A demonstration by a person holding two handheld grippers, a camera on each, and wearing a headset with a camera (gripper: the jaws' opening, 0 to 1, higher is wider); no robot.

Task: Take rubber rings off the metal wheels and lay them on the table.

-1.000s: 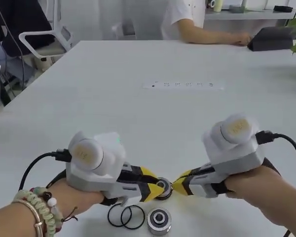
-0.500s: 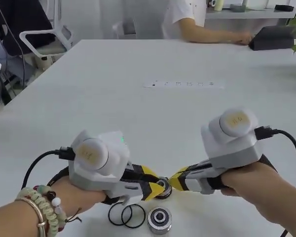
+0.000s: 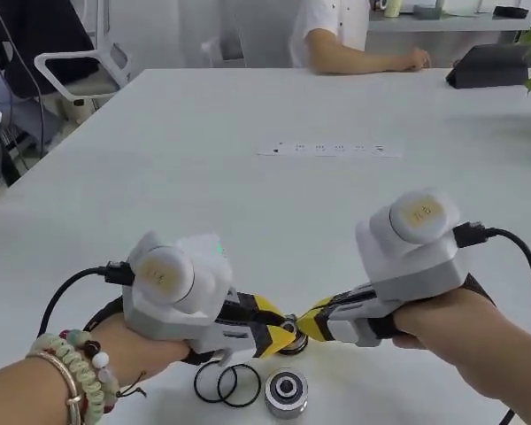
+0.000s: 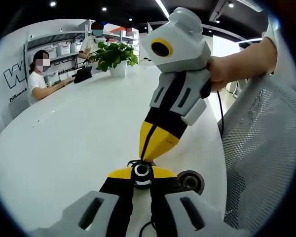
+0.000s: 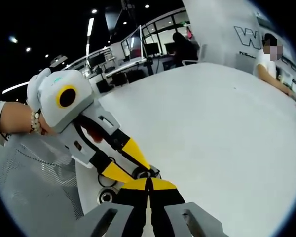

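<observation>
Where everything rests: the white counter (image 3: 274, 221), with all the work crowded at its near edge and the far half bare apart from a printed strip.
Left tongs (image 3: 279, 335): clamped on a metal wheel, one yellow tip on each side of it, as the left gripper view shows.
Right tongs (image 3: 308, 326): tips pressed together into one narrow wedge, nose to nose with the left pair.
Held wheel (image 4: 141, 173): sits just above the counter, right at the left tips, with its bore facing up toward the left camera.
Key relation: the wheel lies straight ahead of the right tips, touching or nearly so, and the two tongs point at each other along one line. The right pair is the free one and nearer the rim, so peeling the ring looks like its job, pulling away along the bore.
Spare wheel (image 3: 286, 391): flat on the counter just nearer the person than the held one.
Loose rings (image 3: 227, 386): two black rings overlapping on the counter, beside the spare wheel and below the left tongs.
Hard to make out: whether the right tips have a rubber ring pinched, and whether either wheel still wears one. The yellow tips cover the held wheel's rim.
</observation>
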